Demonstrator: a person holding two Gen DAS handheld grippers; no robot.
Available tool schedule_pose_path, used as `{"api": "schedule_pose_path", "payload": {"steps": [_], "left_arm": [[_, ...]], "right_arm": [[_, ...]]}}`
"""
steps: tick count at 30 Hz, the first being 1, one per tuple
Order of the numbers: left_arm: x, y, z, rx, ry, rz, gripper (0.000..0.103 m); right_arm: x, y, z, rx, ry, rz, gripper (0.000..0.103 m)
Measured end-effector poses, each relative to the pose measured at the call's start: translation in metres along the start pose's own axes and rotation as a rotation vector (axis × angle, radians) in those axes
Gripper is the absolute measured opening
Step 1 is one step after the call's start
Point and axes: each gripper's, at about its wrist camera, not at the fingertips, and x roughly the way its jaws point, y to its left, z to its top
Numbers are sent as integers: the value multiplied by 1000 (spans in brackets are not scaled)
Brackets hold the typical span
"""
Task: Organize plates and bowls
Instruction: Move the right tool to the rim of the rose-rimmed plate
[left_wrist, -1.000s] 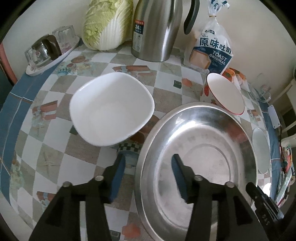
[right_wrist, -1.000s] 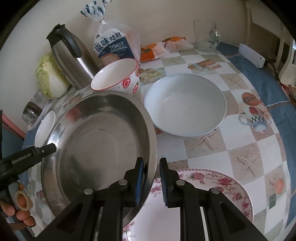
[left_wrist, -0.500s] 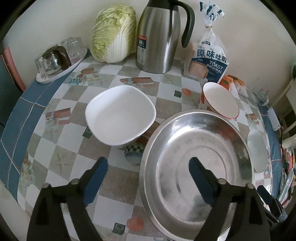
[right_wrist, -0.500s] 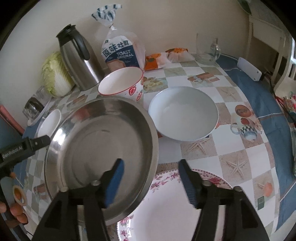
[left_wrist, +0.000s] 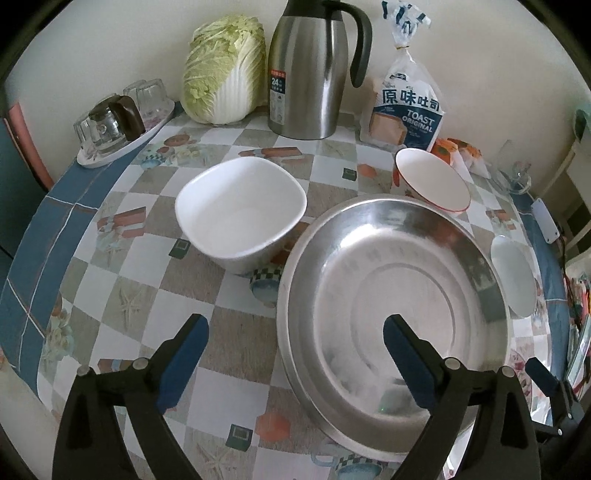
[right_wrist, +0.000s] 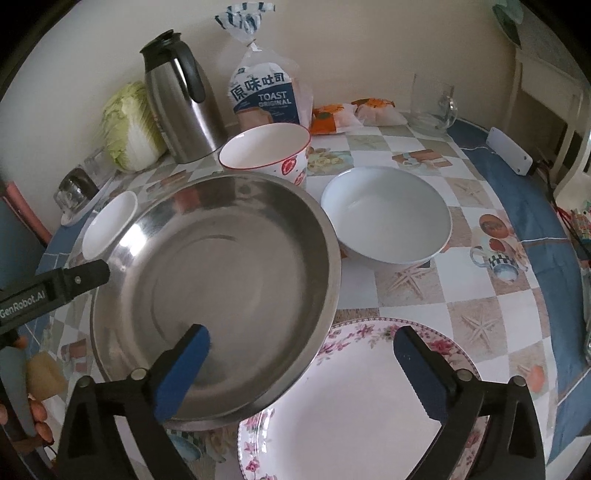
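Two grippers hang over the steel basin (right_wrist: 218, 291), both with jaws spread wide and gripping nothing: the left gripper (left_wrist: 293, 354) straddles the basin's near-left rim, the right gripper (right_wrist: 301, 363) spans its near-right rim and the floral plate (right_wrist: 354, 398). The basin sits upright on the table (left_wrist: 122, 291), mouth up, and its right edge appears to overlap the floral plate. Being round, it has no long axis to speak of. I judge the step in hand to be a choice between grasps, with nothing stacked yet. Around the basin stand the loose pieces: the square white bowl (left_wrist: 242, 216) just to its left, the red-rimmed bowl (right_wrist: 266, 151) behind it, the round white bowl (right_wrist: 386, 214) to its right. The next move likely calls for closing on a bowl's rim and nesting it inside the basin.
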Motion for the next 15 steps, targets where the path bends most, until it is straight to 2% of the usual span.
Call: {"api": "schedule_pose_path", "payload": {"steps": [10,15], "left_arm": [[-16,-7,-15,2,-38,-61,96],[-23,-9,-25,24,-42,-64,96]], "right_arm": [[-16,-14,-15,29,4,-18,103],[-28,-25,-24,30,1,-25,103]]}}
